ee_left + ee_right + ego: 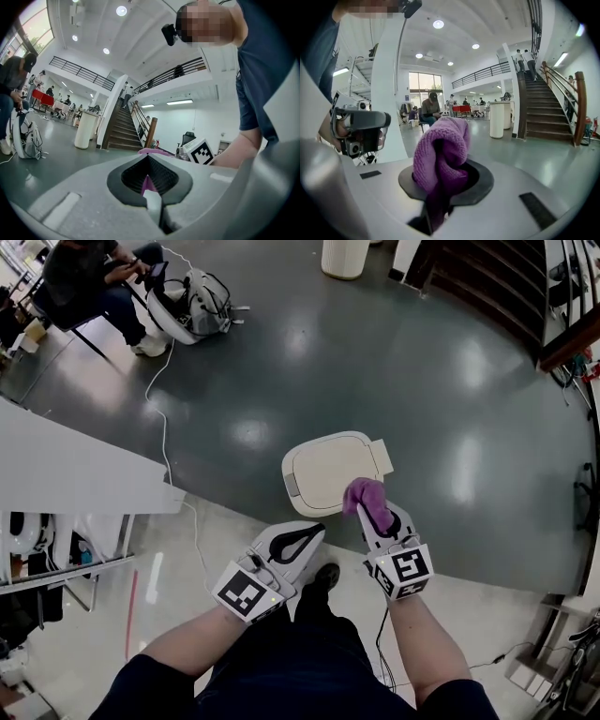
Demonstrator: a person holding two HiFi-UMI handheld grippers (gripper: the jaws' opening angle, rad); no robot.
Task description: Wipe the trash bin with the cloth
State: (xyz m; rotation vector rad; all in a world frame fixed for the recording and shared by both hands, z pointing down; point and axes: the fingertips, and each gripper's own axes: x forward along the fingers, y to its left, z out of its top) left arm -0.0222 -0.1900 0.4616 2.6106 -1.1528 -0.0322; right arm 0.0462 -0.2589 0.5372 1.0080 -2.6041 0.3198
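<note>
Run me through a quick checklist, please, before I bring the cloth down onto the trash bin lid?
1. Cloth clamped in the right tongs: ok, bunched between the jaws.
2. Trash bin lid closed: ok.
3. Cloth touching the lid: cannot tell; in the head view it overlaps the lid's near edge.
4. Left tongs out of the way: ok, shut, beside the bin's near edge.
5. Floor cable away from the bin: ok, it runs to the left.
</note>
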